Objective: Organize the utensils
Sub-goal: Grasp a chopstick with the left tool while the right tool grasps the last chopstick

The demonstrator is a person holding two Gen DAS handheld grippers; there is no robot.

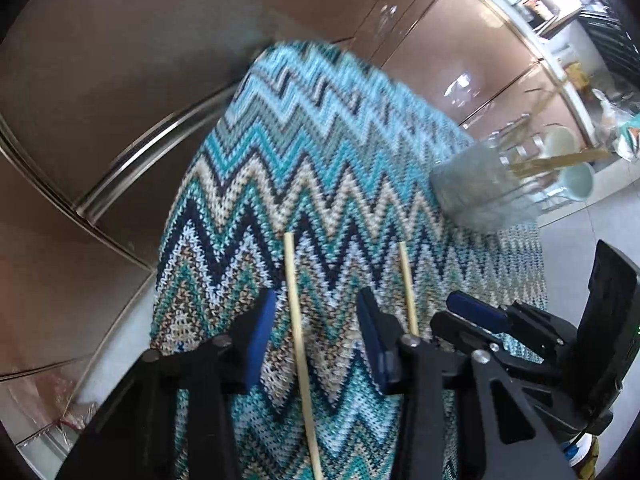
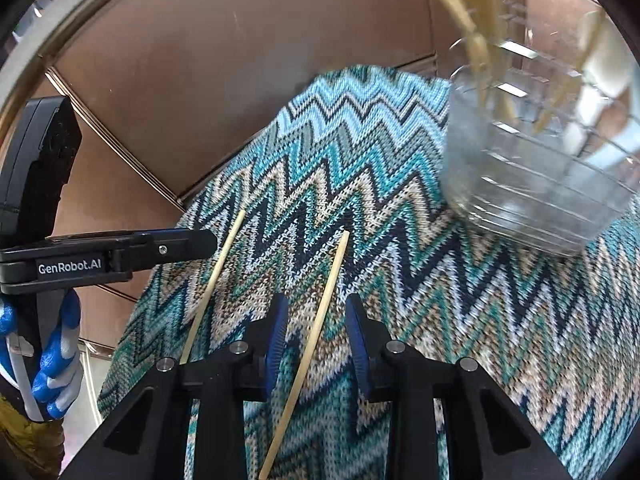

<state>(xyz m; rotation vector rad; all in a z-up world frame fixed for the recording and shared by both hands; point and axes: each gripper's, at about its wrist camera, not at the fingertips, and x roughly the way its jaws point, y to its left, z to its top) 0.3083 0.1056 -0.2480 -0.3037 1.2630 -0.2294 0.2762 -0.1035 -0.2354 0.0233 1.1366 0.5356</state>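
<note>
**Kid:** Where are the sticks?

**Me:** Two thin pale wooden chopsticks lie side by side on the blue and tan zigzag knitted mat (image 1: 320,152). The left chopstick (image 1: 298,340) sits between the blue pads of my left gripper (image 1: 316,340). The right chopstick (image 2: 316,336) sits between the pads of my right gripper (image 2: 316,340).

**Kid:** Are you holding them?

**Me:** Not yet. Both grippers are partly open, with a gap on each side of the stick. I put one gripper over each stick, so I think I can pick up both at once.

**Kid:** Where do they go?

**Me:** I think into the one clear ribbed glass jar (image 2: 540,168) at the far right of the mat. It already has wooden sticks in it, too blurry to count.

**Kid:** How many things?

**Me:** Two loose sticks, two grippers, one jar, one mat.
</note>
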